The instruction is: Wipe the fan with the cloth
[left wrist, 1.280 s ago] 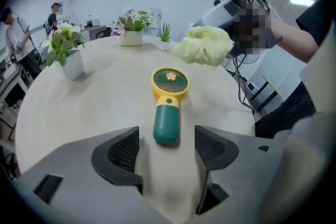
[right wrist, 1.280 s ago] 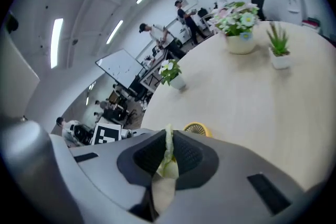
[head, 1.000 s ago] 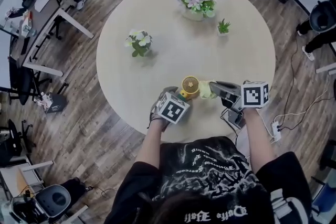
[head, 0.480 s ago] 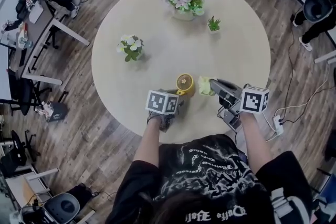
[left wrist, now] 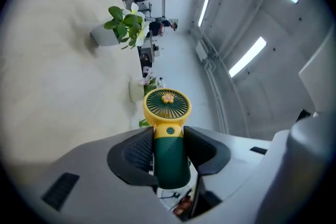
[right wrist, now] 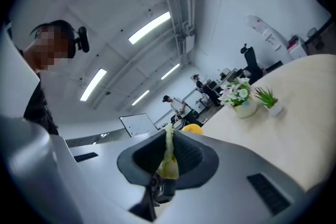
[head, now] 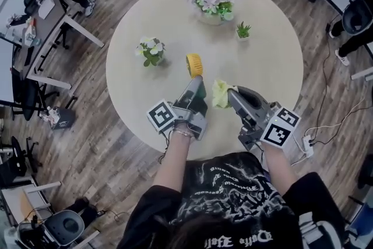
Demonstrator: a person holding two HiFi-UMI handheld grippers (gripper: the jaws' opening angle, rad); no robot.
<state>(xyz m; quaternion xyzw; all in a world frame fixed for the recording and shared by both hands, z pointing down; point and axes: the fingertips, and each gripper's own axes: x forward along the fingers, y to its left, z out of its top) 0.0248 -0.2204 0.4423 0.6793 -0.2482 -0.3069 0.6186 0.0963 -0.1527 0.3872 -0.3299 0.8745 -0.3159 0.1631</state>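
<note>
Fan: a small hand-held one, with a yellow round head and a dark green handle. It is held up off the round worktop by the left gripper, whose jaws are closed on the handle just below the head. The head sticks out past the jaw tips and the grille faces that gripper's camera. The right gripper has its jaws pinched on a pale yellow cloth, which is bunched between the pads with a loose fold standing out ahead of them, just beside the fan's handle in the head view. The fan looks light and made of hard plastic. The handle is the place to hold it, as it is stiff and thick enough to take a firm squeeze, though its smooth round surface could twist in the jaws under sideways rubbing. The grille ribs look thin, so they want light strokes, not pressure. The cloth is limp and will fold away unless its free fold is pressed flat on the head. A small plant stands well apart on the worktop.
</note>
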